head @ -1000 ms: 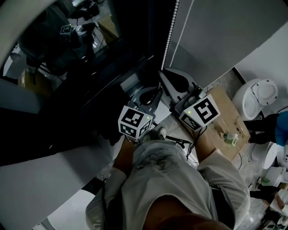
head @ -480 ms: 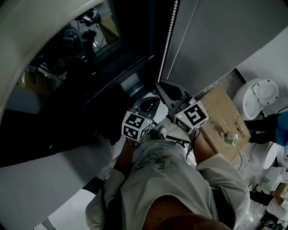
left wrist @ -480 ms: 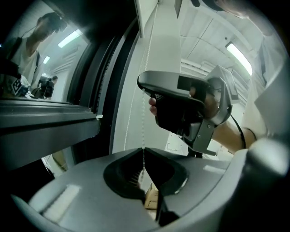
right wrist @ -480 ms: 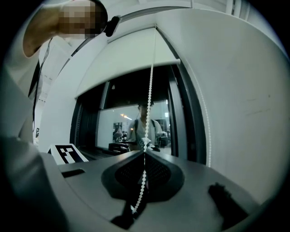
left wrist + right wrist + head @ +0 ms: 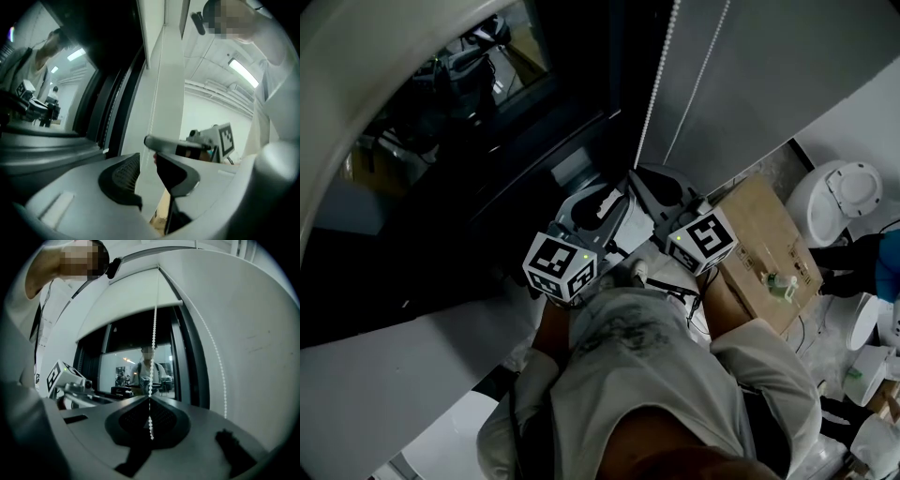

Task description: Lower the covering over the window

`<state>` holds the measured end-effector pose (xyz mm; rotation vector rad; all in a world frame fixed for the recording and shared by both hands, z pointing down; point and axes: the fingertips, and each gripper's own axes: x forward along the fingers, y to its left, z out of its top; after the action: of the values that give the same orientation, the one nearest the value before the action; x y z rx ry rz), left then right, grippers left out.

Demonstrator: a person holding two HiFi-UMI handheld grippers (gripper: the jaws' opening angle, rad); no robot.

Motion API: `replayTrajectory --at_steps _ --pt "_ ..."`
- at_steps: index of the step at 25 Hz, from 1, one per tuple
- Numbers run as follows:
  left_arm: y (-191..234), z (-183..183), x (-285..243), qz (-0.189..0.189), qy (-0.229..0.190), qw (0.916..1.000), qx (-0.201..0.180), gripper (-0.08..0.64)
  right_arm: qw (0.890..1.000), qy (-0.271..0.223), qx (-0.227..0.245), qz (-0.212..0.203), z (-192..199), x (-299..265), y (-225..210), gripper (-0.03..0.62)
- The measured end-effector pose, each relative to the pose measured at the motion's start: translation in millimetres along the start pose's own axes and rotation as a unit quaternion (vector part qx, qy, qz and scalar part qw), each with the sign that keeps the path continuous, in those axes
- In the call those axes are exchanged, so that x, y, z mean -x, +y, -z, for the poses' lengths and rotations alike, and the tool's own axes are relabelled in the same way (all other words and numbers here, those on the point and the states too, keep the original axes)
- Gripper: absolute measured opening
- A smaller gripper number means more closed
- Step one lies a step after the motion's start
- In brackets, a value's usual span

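Dark window glass (image 5: 441,131) at left, largely uncovered. The roller blind (image 5: 126,301) sits high on it, with its lower edge near the top of the frame. Left gripper (image 5: 602,208) is close to the window frame; its jaws have just been opening and stand apart, with nothing pressed between the pads. Bead chain (image 5: 661,80) hangs just right of the glass in two strands. Right gripper (image 5: 654,183), beside the left, has its jaws together on one strand. Cardboard box (image 5: 759,234) at far right
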<state>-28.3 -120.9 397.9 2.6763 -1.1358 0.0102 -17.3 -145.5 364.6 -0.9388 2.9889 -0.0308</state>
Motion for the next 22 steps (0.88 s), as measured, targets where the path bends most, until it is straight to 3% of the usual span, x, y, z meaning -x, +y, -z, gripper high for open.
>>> replayTrajectory --at_steps 6,10,13,17,22 --pt "-5 -100 -5 0.02 -0.106 0.9935 -0.037 0.124 1.0 -0.005 -0.001 -0.003 2 0 3 0.018" --pt "-11 -138 -20 0.031 -0.13 0.9887 -0.069 0.126 1.0 -0.001 0.002 -0.005 1 0 7 0.018" --pt "-14 -148 -31 0.04 -0.133 0.9875 -0.075 0.123 1.0 0.002 0.003 -0.005 0 -1 7 0.018" --pt "-15 -147 -36 0.037 -0.136 0.9874 -0.071 0.021 1.0 0.004 0.001 -0.003 1 -3 6 0.018" --pt "-13 -136 -36 0.032 -0.123 0.9889 -0.076 0.02 1.0 0.011 0.008 -0.005 10 -6 9 0.018"
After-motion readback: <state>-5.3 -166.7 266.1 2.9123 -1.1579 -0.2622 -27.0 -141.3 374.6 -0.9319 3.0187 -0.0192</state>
